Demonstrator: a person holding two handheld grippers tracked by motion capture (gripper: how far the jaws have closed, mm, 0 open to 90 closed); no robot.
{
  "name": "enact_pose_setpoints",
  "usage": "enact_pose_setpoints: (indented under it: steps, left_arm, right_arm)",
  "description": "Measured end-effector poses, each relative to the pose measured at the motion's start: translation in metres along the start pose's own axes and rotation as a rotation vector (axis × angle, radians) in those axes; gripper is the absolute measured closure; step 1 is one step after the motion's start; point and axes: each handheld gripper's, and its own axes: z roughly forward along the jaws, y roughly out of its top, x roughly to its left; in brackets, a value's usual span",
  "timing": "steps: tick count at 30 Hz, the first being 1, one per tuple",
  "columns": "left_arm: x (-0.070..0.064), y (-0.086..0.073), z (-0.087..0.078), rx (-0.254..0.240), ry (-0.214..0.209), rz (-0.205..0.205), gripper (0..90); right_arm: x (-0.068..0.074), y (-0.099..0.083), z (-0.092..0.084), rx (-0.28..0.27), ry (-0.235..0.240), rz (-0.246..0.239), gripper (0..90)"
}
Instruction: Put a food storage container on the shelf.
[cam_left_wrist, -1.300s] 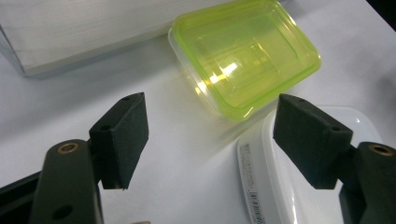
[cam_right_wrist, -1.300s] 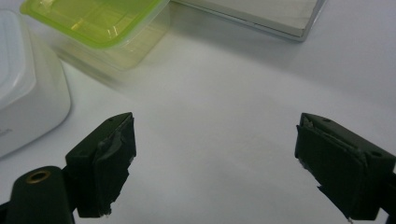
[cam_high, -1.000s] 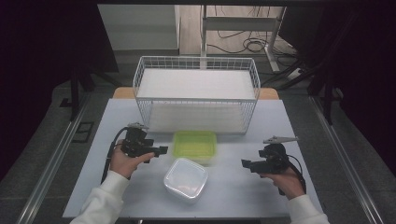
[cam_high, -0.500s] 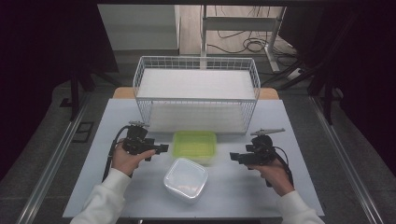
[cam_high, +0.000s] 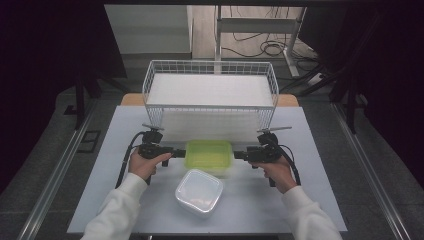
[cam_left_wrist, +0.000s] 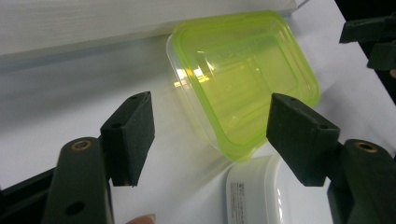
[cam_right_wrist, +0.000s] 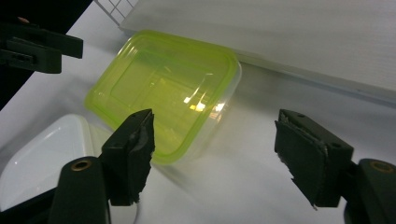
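Now both grippers have closed in on the green-lidded container, which sits just before the wire basket: left gripper and right gripper flank it, jaws narrowing but spread, touching nothing. A two-sided grasp looks imminent.

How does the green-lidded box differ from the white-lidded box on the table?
The green-lidded box has a see-through lime lid; the white-lidded box has a milky white one. The green-lidded box sits square by the wire basket; the white-lidded box lies turned, nearer the person. Both are shut, rounded rectangles.
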Motion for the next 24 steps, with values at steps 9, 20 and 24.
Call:
enact_pose_setpoints:
  steps: [9,20,24]
  left_arm:
    - [0.012,0.005,0.013,-0.002,-0.058,-0.076,38.3]
    - [0.021,0.005,0.029,0.026,-0.101,-0.123,49.6]
    - [0.022,0.004,0.034,0.049,-0.120,-0.115,54.2]
  right_arm:
    - [-0.008,0.002,0.022,0.009,0.026,0.088,38.1]
    - [-0.005,0.007,0.042,0.060,0.019,0.065,48.4]
    - [-0.007,0.007,0.045,0.066,0.029,0.085,52.2]
